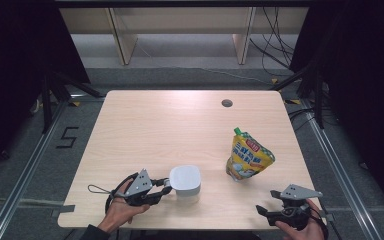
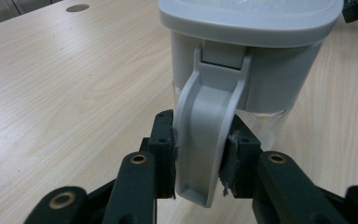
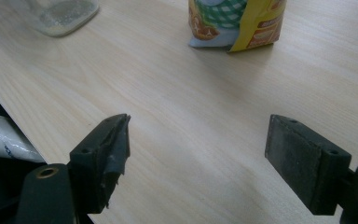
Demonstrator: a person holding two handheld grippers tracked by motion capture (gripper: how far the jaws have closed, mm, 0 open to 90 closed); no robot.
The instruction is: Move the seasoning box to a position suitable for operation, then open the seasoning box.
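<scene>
Left claw (image 1: 166, 189), held in the person's left hand (image 1: 121, 209) near the front edge of the surface, is clamped on the curved grey plastic handle (image 2: 205, 140) of a clear-bodied jug with a grey square lid (image 1: 185, 183); in the left gripper view both black pads press the handle's flanks, the handle running upright between them and hinging into the lid rim above. Seen from the high view, the jug stands on the pale wood-grain surface (image 1: 165, 125) just to the right of that claw, near the middle of the front edge, so the claw points level along this edge toward the right corner. Right claw (image 1: 264, 212), at the front right corner in the person's right hand (image 1: 305, 227), stands wide open with nothing between its pads and aims across the bare wood. A yellow stand-up pouch with a green screw cap (image 1: 247, 157) rises upright toward the right edge, beyond the right claw and well apart from the jug; its long axis tilts slightly, cap toward the far edge. The right hand is judged the nearer to the pouch, the left being occupied. A round cable hole (image 1: 227, 103) sits near the far edge. Beyond the surface lie grey floor, pale shelving legs, loose cables and dark curtains.
</scene>
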